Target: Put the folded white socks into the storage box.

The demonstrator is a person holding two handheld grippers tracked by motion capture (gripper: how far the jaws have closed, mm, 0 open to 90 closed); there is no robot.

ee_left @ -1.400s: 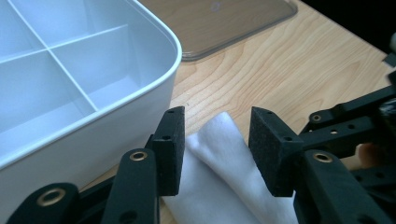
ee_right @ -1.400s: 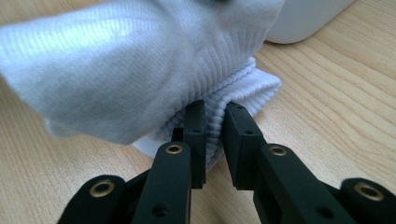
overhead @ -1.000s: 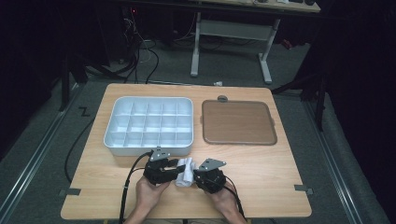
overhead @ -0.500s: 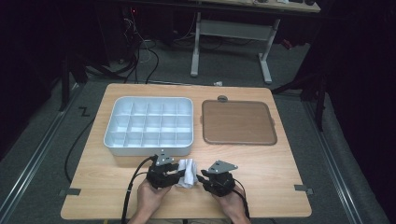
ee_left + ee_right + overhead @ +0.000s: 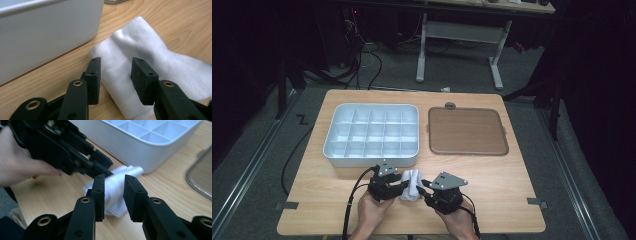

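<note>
My left tongs (image 5: 403, 184) rest low on the tabletop (image 5: 512, 200) at the bottom centre of the high view, jaws partly open around the near edge of the folded white cloth (image 5: 412, 184), pads not pressing it. My right tongs (image 5: 424, 187) have just been opening; they stand partly open before the cloth. The white compartment tray (image 5: 369, 157) lies just beyond.

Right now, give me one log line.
left gripper: open over white cloth | right gripper: jaws just opened, cloth between | cloth: on table
</note>
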